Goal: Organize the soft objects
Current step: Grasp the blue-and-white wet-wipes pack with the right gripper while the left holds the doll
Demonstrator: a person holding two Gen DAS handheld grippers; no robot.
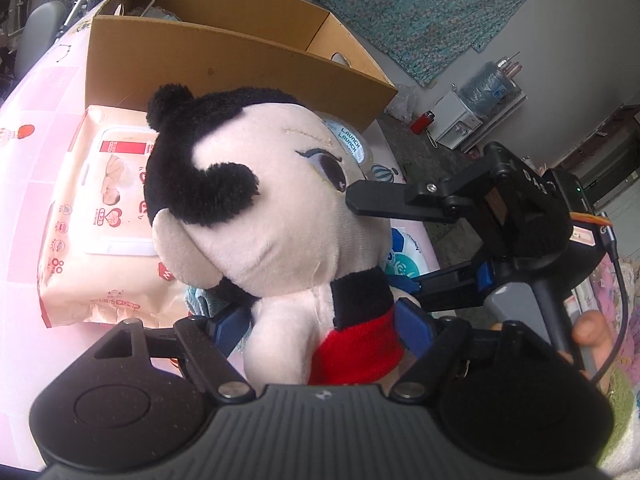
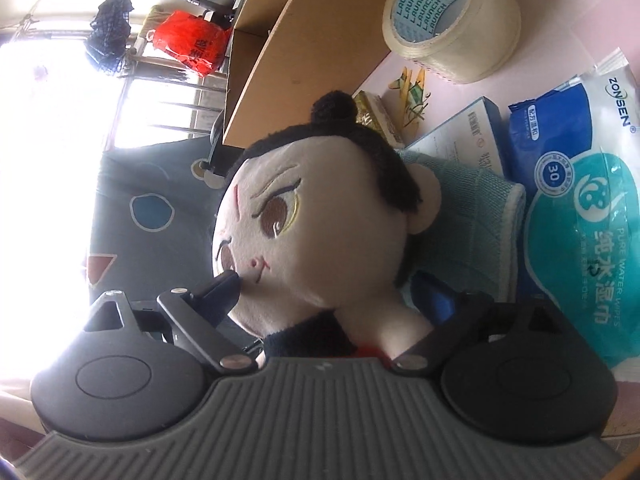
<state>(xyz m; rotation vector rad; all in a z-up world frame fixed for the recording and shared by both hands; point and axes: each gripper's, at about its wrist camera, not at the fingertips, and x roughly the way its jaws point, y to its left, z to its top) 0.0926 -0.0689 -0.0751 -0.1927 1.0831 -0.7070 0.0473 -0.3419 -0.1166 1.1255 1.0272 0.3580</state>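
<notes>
A plush doll [image 1: 280, 208] with black hair, a pale face and a red body is held upright above the table. My left gripper [image 1: 322, 328] is shut on its body, a blue pad against each side. My right gripper [image 1: 376, 240] comes in from the right. One black finger [image 1: 380, 200] presses the cheek by the eye, and the other runs in behind the neck. In the right wrist view the doll's head [image 2: 320, 232] fills the space between the right gripper's [image 2: 332, 292] fingers. One fingertip [image 2: 226, 286] touches the face near the mouth.
An open cardboard box [image 1: 224, 60] stands behind the doll on the pink table [image 1: 24, 200]. A pink wipes pack [image 1: 100, 208] lies at the left. A tape roll [image 2: 452, 20], a blue wipes pack [image 2: 580, 208], a teal cloth [image 2: 460, 216] and a small carton [image 2: 460, 132] lie near the box.
</notes>
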